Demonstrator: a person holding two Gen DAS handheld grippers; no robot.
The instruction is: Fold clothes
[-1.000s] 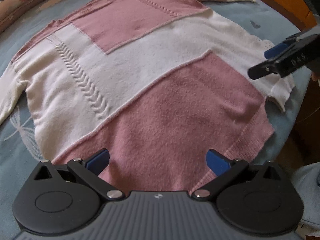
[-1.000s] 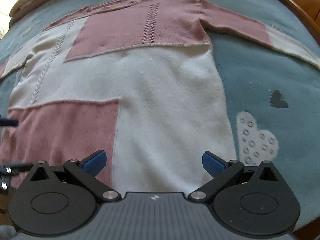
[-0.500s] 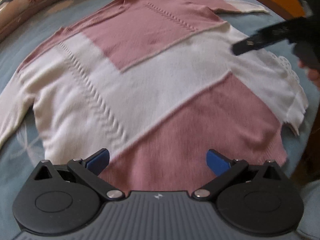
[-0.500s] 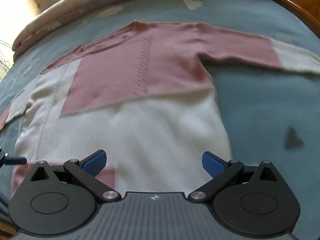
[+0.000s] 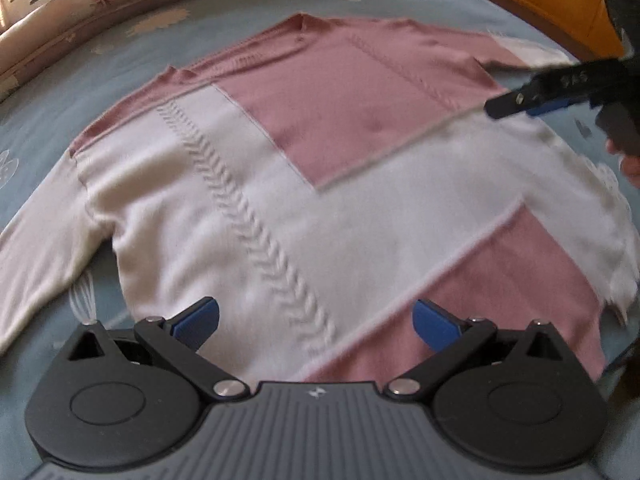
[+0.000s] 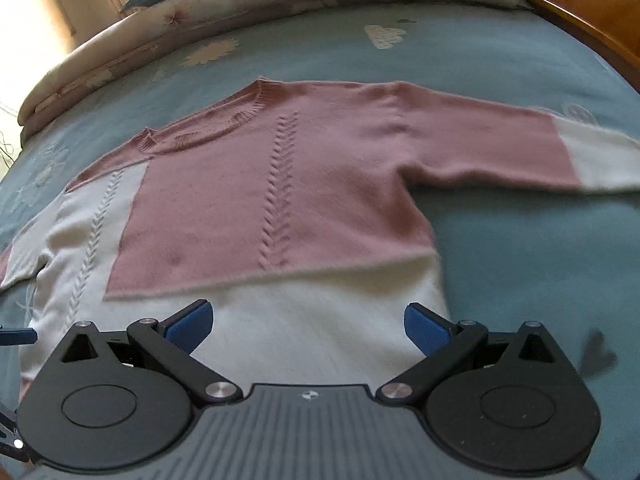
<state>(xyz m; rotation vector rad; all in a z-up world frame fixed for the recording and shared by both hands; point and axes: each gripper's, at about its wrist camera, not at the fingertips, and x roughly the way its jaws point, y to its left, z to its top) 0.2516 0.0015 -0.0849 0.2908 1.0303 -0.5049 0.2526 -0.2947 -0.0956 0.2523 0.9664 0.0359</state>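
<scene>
your left tool (image 5: 316, 316) hung released over the lower part of the sweater (image 5: 320, 184), its blue pads (image 5: 198, 318) wide apart with nothing between them. under it ran the white panel with the raised braid pattern, and a pink panel began just to the right of that. at the far left the white sleeve (image 5: 36, 264) lay stretched out on the bed (image 5: 36, 128), and beyond it a floral quilt (image 5: 100, 4) was bunched along the bed's edge.

the sweater lay flat and spread, front up, collar away from you, in pink and white blocks. nothing of it was folded yet.

further right, in the left view, your right tool showed from the side above the sweater's right edge, one dark finger (image 5: 552, 90) pointing in over the seam between the pink and white panels. a bit of your hand (image 5: 630, 164) showed at the frame edge behind it.

in the right view, your right tool (image 6: 308, 322) was also released, pads spread, holding nothing, over the white band below the pink chest panel. it did not touch the knit as far as the view showed. to the right the other sleeve (image 6: 500, 148) reached out across the blue bed, pink with a white cuff end. a wooden bed frame (image 6: 580, 8) curved along the far right.
</scene>
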